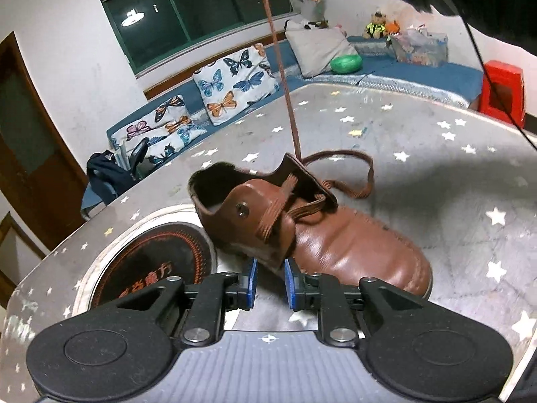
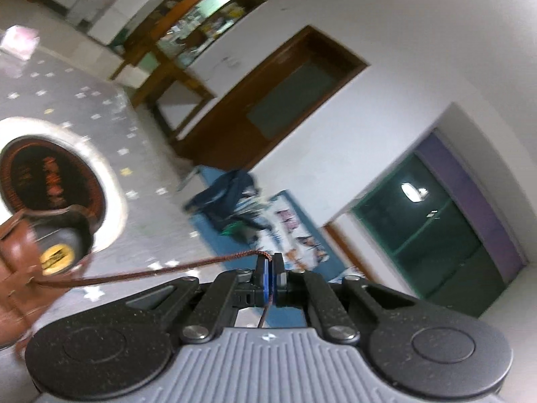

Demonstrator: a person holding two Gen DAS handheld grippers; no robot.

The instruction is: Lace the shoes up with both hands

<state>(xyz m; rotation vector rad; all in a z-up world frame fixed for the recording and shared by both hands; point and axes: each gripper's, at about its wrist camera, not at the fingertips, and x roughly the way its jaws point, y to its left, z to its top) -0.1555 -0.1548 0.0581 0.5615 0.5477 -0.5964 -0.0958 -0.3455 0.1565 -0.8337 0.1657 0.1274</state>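
Centrally on the star-patterned table [image 1: 436, 154] lies a glossy brown leather shoe [image 1: 339, 245], a yellow label inside, unreadable. Its brown lace [image 1: 285, 90] runs taut up to the right gripper [image 2: 270, 265], pinched between pressed-together pads. The left gripper [image 1: 270, 277] stands slightly spread beside the shoe.

— What's the shoe sitting on?
— A grey table [image 1: 436, 174] with a star-patterned top. The brown shoe [image 1: 335, 241] lies on it, beside a round dark inset [image 1: 151, 262] ringed in white.
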